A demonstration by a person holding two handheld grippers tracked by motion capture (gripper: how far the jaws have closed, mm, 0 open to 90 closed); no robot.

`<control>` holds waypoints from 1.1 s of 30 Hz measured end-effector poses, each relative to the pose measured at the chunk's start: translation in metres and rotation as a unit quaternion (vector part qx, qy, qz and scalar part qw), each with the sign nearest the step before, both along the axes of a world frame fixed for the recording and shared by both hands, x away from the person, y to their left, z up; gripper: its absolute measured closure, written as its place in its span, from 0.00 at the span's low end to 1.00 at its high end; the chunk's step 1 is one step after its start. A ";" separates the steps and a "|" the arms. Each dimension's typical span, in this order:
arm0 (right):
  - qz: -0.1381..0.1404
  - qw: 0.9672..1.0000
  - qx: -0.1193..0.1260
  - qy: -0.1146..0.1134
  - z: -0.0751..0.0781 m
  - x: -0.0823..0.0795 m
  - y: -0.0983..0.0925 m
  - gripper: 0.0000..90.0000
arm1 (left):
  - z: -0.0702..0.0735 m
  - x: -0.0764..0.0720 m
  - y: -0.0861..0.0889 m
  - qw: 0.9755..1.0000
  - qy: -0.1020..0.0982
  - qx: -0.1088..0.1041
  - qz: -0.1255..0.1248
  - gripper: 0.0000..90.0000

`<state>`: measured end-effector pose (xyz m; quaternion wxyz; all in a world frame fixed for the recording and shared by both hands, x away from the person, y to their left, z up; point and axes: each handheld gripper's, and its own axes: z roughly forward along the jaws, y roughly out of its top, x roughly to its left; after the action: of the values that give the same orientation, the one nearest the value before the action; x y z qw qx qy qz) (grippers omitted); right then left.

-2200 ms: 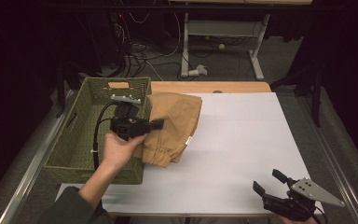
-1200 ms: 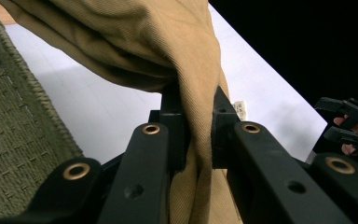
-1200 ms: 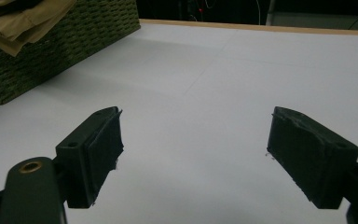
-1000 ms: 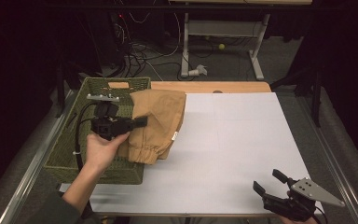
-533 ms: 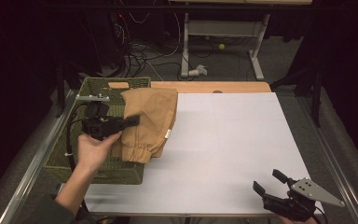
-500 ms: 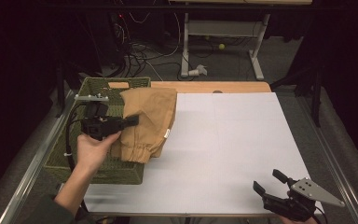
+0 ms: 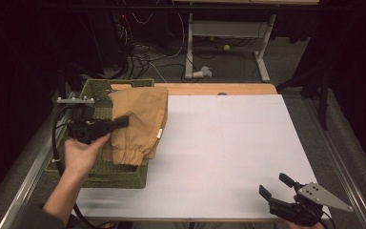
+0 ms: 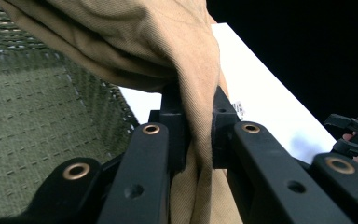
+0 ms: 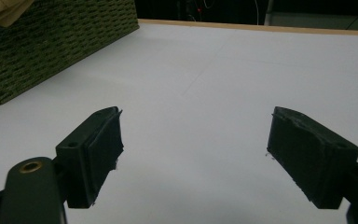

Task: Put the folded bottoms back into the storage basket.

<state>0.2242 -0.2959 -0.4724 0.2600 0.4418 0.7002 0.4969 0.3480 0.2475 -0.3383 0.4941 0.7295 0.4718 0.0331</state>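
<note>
Gripping a fold of the tan garment (image 7: 140, 121), the left gripper (image 7: 120, 122) stood above the green woven basket (image 7: 119, 176) at the table's left edge. In the high view, the garment hung draped over the basket's right rim, with its gathered cuff lying on the basket's near right corner and its far part over the basket's interior. A small white label on the garment's right edge lay just beside the white table surface (image 7: 228, 157).

The left gripper view supplied the detail that the high view could not: the tan garment (image 8: 168, 42) passed between the two black jaws, pinched tight, with cloth bunched above the pads and trailing below them. Behind the jaws, the basket's green weave (image 8: 37, 130) showed at left and the white table surface (image 8: 265, 112) at right (the other gripper (image 8: 354, 137) appeared far off at the right edge).

The right gripper (image 7: 277, 187) sat at the near right corner of the table, well apart from the garment, with its grey three-cornered plate on top. The right gripper view showed its jaws spread wide with nothing between them, the bare white table surface (image 9: 223, 93) ahead, and the basket's outer wall (image 9: 51, 42) at upper left.
</note>
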 end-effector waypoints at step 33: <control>0.001 1.000 -0.005 0.003 0.000 0.001 0.003 0.21 | -0.002 -0.008 0.048 0.998 -0.011 0.009 0.064 0.88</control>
<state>0.2249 -0.2931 -0.4728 0.2591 0.4411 0.7043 0.4922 0.3404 0.2953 -0.3405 0.4894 0.7019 0.5118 0.0765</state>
